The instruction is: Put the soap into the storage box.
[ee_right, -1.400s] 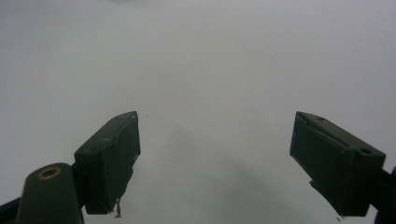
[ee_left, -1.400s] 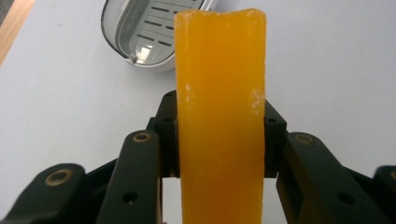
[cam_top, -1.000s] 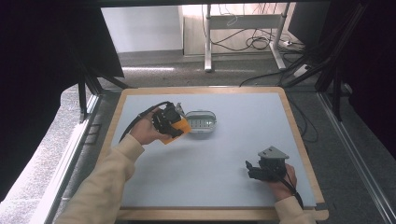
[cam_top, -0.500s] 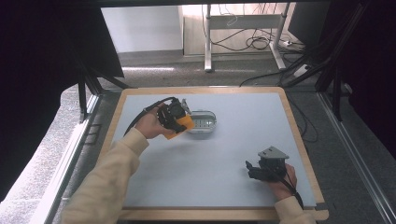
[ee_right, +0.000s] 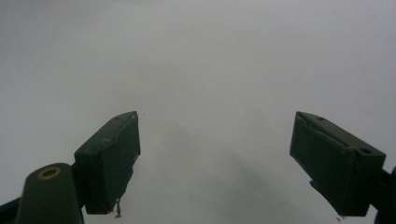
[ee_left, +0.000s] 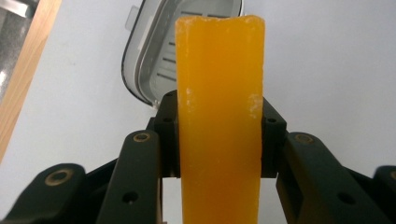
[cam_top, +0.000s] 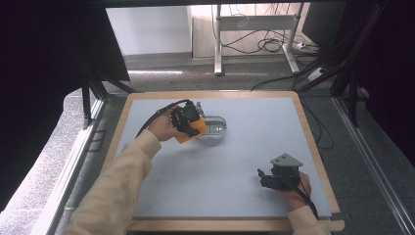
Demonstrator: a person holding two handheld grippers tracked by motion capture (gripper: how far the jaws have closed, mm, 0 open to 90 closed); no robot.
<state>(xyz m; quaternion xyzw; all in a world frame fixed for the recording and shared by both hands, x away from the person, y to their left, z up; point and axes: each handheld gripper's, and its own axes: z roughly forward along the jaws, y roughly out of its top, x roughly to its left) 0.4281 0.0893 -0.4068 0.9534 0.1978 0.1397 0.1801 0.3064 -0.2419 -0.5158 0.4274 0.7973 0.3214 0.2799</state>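
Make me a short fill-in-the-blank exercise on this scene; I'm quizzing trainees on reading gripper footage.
1. The left gripper is shut on an ____ block.
2. Beyond the block lies a grey tray on the ____ table.
3. The right gripper has its jaws ____, with nothing between them.

Missing words: orange; white; open

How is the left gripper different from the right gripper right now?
The left gripper is shut on an orange block; the right gripper is open with nothing between its jaws. The left gripper is next to a clear tray at the far side of the mat; the right gripper sits near the front edge. Both have black jaws.
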